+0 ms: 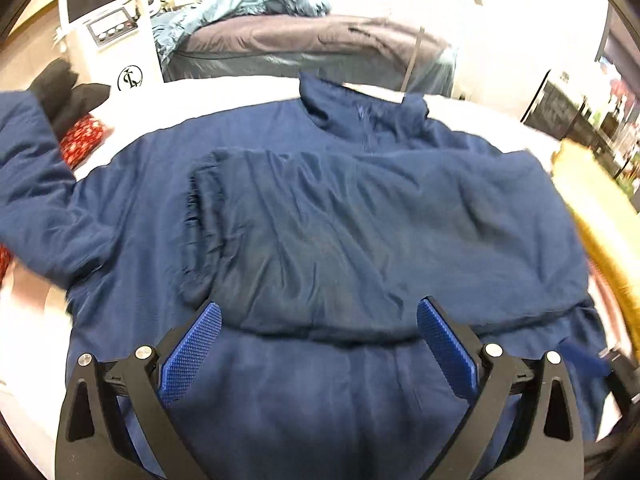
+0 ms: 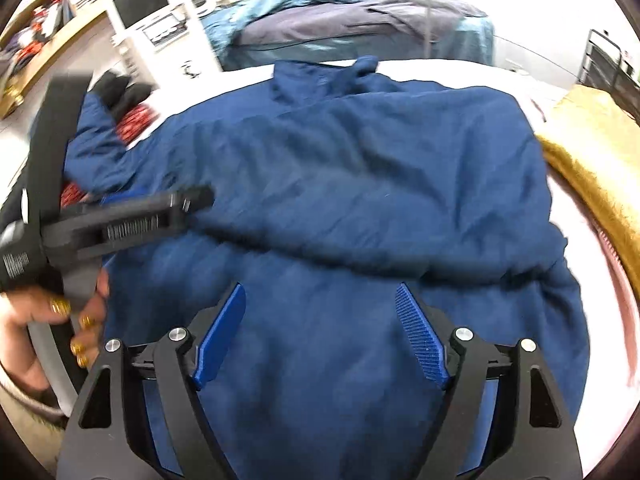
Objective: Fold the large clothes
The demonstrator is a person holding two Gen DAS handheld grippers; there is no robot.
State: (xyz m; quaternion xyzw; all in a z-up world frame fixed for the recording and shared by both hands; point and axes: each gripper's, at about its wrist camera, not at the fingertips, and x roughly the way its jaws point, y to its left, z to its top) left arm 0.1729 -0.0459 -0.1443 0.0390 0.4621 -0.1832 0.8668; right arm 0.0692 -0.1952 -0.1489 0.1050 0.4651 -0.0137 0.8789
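Both grippers' jaws gape empty above blue jacket [image 1: 320,220].

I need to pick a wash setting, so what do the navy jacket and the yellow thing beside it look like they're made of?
The navy jacket looks like a soft, matte fleece or brushed synthetic: no shine, fuzzy edges, rounded creases. It could be brushed cotton; blur leaves that open. The mustard-yellow fabric beside it looks like a plush, velvety pile with a slight sheen, catching light in streaks.

Bright, blown-out top, motion blur, fisheye edges
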